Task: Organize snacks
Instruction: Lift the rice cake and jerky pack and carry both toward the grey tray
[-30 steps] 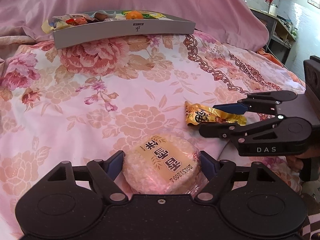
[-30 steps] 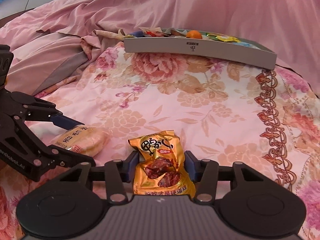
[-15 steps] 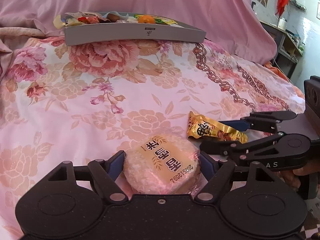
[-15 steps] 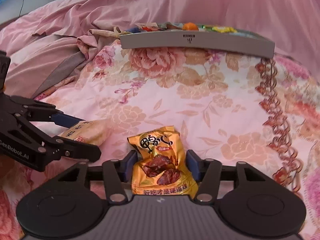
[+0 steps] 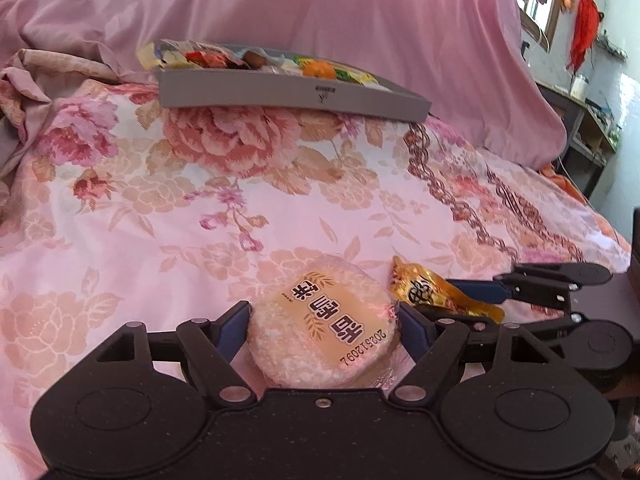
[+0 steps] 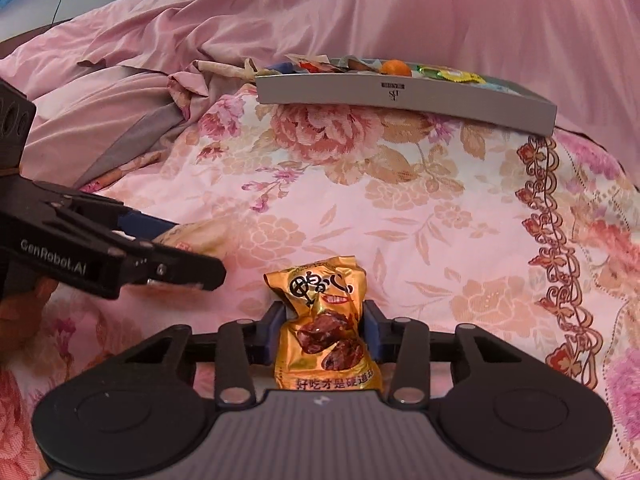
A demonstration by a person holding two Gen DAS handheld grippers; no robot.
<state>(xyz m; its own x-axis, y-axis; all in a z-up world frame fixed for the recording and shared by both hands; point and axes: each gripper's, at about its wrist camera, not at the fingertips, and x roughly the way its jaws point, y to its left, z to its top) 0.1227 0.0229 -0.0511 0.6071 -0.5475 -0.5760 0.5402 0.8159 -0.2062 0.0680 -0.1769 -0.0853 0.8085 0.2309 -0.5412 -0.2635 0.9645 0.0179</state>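
Two snacks sit between your fingers at once now. A second ago your right gripper (image 6: 326, 330) stood looser around the orange snack packet (image 6: 326, 328); half a second back it had spread wider still, and now its fingers are closing, with the foil pinched in at its waist between the blue pads at the bottom centre of the right wrist view. Your left gripper (image 5: 322, 330) has kept its wide spread on the round rice cake (image 5: 322, 330) — pads touching both edges, the cake low in the frame on the floral bedspread (image 5: 180, 220). Meanwhile the view has swung, so the grey tray (image 5: 288, 96) of sweets has slid from upper left toward upper centre of the left wrist view. By my reading, both grips are about ready — the tray lies well apart from both hands, so a lift and carry up the bed comes next.
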